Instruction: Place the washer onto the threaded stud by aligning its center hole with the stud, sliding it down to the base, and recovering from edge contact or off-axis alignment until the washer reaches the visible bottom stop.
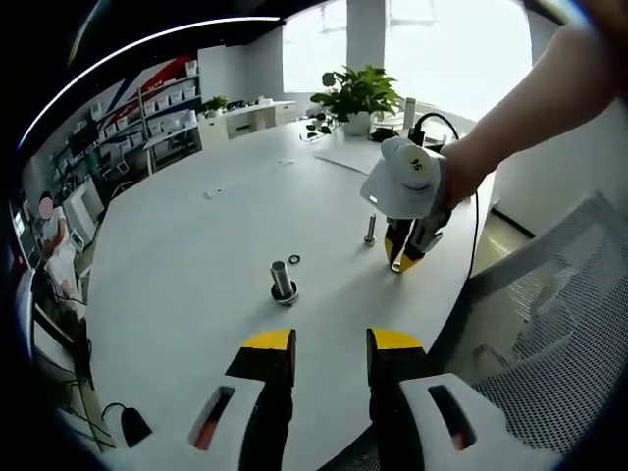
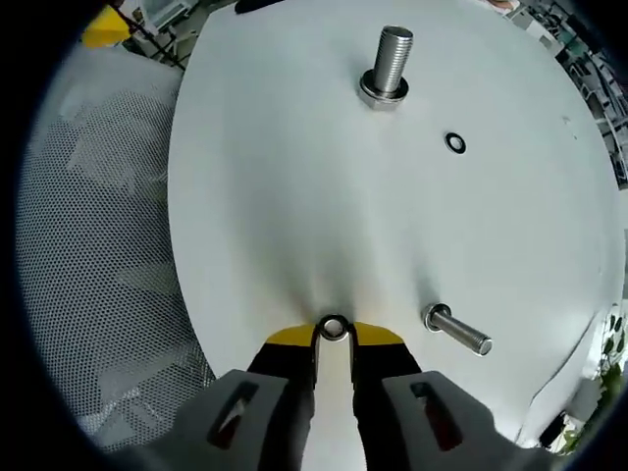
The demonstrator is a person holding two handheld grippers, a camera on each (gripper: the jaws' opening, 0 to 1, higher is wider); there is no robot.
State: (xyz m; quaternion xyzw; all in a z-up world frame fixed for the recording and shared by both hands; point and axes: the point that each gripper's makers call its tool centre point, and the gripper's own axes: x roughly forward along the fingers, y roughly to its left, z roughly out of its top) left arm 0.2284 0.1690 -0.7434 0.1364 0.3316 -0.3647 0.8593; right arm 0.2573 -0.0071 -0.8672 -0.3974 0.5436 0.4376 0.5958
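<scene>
Left tool (image 1: 331,345): jaws apart, nothing between them, hovering at the near edge of the white counter (image 1: 196,255). Just ahead of it stands the large threaded stud (image 1: 283,280), upright on its base, with a small black O-ring (image 1: 294,259) lying flat just beside it on the far side.

Further right, a smaller bolt (image 1: 370,230) stands head-down on the counter. Right tool (image 1: 404,257) is just right of that bolt, tips down at the counter surface, held by a person's hand (image 1: 461,172).

Right gripper view: right tool (image 2: 334,339) is clamped on the washer (image 2: 334,327), pinched edge-on between the yellow-tipped jaws, low over the counter (image 2: 294,196). Small bolt (image 2: 457,329) sits near, to the right. Large threaded stud (image 2: 390,61) is well apart at the far side, O-ring (image 2: 455,142) between the two. Washer is not on the stud. Grey mesh chair (image 2: 98,255) off the counter's left edge.
</scene>
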